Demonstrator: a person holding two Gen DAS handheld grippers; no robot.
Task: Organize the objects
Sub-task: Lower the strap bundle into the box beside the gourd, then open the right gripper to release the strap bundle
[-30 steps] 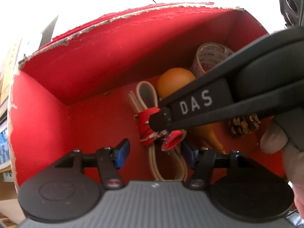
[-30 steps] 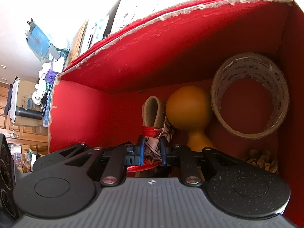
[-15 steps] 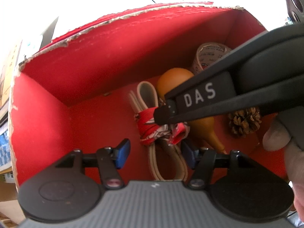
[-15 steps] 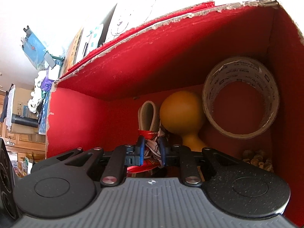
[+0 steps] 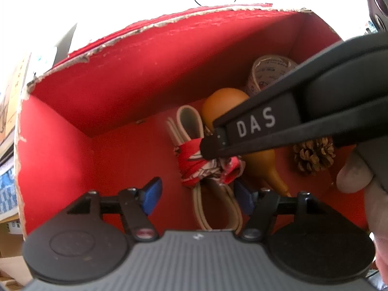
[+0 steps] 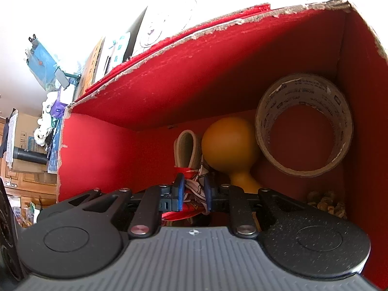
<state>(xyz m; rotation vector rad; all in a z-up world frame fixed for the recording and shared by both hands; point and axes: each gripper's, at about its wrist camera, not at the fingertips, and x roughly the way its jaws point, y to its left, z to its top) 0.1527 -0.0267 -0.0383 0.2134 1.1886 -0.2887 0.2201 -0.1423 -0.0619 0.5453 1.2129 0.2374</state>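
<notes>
Both wrist views look down into a red box [image 5: 121,92]. A beige cord bundle tied with a red-and-white cloth [image 5: 194,162] lies on the box floor. My right gripper [image 6: 192,194] has its jaws closed on the red-and-white cloth [image 6: 195,189]; in the left wrist view it reaches in from the right [image 5: 208,148]. My left gripper [image 5: 196,196] is open and empty, just above the bundle's near end. An orange rubber bulb [image 5: 223,106], a tape roll [image 6: 303,126] and a pine cone [image 5: 314,155] lie to the right.
The box walls [image 6: 169,84] rise close around on the left, far and right sides. The left half of the box floor [image 5: 135,155] is bare red. Cluttered shelves and cabinets [image 6: 31,121] show outside the box at left.
My right gripper has risen and drawn back a little with the cloth still between its jaws. The left gripper has stayed in place.
</notes>
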